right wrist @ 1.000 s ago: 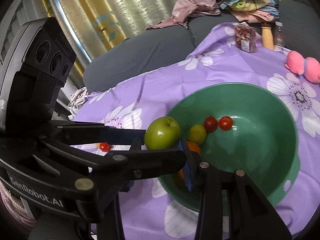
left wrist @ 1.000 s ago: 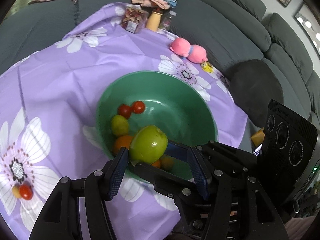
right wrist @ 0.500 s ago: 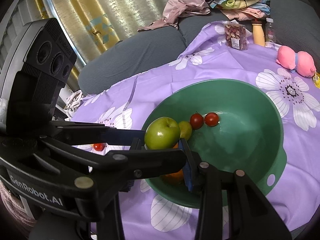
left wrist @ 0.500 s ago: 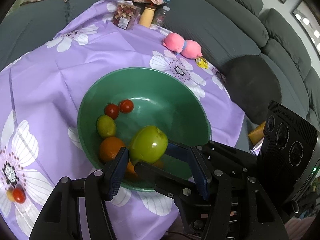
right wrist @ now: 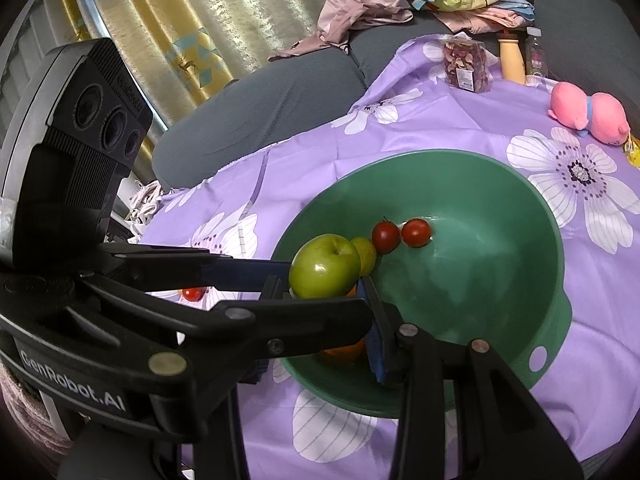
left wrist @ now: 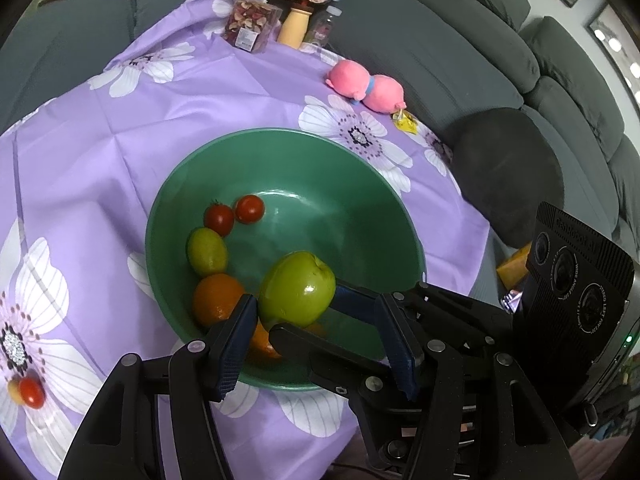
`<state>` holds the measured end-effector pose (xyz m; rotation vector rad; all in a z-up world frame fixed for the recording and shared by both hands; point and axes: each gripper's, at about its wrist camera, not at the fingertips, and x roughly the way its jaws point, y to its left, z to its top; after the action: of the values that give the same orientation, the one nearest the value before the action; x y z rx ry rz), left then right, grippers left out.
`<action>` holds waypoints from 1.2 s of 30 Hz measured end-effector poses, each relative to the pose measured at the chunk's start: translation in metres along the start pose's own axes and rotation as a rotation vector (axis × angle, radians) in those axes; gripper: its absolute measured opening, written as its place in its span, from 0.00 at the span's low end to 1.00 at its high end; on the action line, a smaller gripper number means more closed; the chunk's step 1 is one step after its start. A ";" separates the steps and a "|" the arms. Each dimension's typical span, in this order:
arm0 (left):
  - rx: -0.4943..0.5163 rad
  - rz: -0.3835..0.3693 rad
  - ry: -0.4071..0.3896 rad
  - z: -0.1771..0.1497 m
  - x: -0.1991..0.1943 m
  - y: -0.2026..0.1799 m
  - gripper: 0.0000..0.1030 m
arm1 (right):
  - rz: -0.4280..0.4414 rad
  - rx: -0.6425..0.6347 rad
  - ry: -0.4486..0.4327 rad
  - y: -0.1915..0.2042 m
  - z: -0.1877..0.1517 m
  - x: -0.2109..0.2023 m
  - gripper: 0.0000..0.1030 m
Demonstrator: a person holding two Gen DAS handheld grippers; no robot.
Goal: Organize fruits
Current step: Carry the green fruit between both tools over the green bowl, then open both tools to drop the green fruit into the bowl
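Progress was small: the green apple (left wrist: 296,288), clamped in the right hand-held gripper (right wrist: 318,284) while the left hand-held gripper (left wrist: 316,300) stood spread around it (not squeezing), had drifted from the green bowl's (left wrist: 280,132) near rim to above its inside, beside 2 tomatoes (left wrist: 234,214).

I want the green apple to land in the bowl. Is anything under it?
Partly. The small green apple hangs over the near side of the round green bowl, where round orange fruits seem to lie beneath it. The bowl's middle looks free.
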<state>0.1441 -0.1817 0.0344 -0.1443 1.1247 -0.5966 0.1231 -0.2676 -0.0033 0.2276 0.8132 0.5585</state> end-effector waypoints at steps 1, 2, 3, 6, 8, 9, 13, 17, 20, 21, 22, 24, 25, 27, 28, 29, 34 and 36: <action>-0.001 0.000 0.000 0.000 0.000 0.001 0.59 | 0.000 0.000 0.001 0.000 0.000 0.000 0.38; -0.002 -0.001 0.001 0.000 0.000 0.001 0.59 | 0.001 0.002 0.003 -0.001 0.000 0.001 0.38; -0.004 -0.001 0.002 0.000 0.001 0.001 0.59 | 0.001 0.004 0.004 -0.001 0.000 0.001 0.38; -0.006 -0.002 0.006 0.001 0.003 0.002 0.59 | 0.000 0.008 0.009 -0.002 0.000 0.002 0.38; -0.007 -0.003 0.010 0.001 0.004 0.003 0.59 | -0.001 0.010 0.013 -0.002 0.000 0.002 0.38; -0.008 -0.003 0.011 0.001 0.005 0.003 0.59 | -0.001 0.011 0.015 -0.002 0.000 0.003 0.38; -0.009 -0.005 0.013 0.002 0.007 0.004 0.59 | -0.004 0.014 0.018 -0.003 0.000 0.004 0.38; -0.009 -0.004 0.013 0.002 0.007 0.003 0.59 | -0.003 0.016 0.020 -0.004 0.001 0.004 0.38; -0.010 -0.005 0.013 0.002 0.007 0.004 0.59 | -0.003 0.018 0.021 -0.005 0.000 0.004 0.38; -0.010 -0.004 0.013 0.002 0.007 0.003 0.59 | -0.004 0.018 0.021 -0.005 0.000 0.004 0.38; -0.010 -0.004 0.013 0.002 0.007 0.003 0.59 | -0.003 0.018 0.021 -0.005 0.000 0.004 0.38; -0.010 -0.005 0.014 0.002 0.007 0.004 0.59 | -0.002 0.018 0.021 -0.005 0.000 0.004 0.38; -0.010 -0.005 0.014 0.002 0.007 0.004 0.59 | -0.002 0.019 0.022 -0.005 0.000 0.004 0.38; -0.009 -0.004 0.014 0.001 0.008 0.003 0.59 | -0.003 0.020 0.023 -0.006 0.000 0.004 0.38; -0.010 -0.004 0.015 0.002 0.007 0.004 0.59 | -0.003 0.020 0.022 -0.006 0.000 0.004 0.38; -0.010 -0.005 0.015 0.002 0.008 0.004 0.59 | -0.002 0.020 0.023 -0.006 0.000 0.004 0.39; -0.012 -0.005 0.016 0.002 0.008 0.004 0.59 | -0.001 0.022 0.024 -0.006 0.000 0.005 0.40; -0.015 -0.006 0.018 0.001 0.009 0.004 0.59 | -0.001 0.023 0.025 -0.006 0.000 0.005 0.40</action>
<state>0.1493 -0.1832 0.0263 -0.1558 1.1462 -0.5961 0.1283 -0.2698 -0.0090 0.2413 0.8444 0.5523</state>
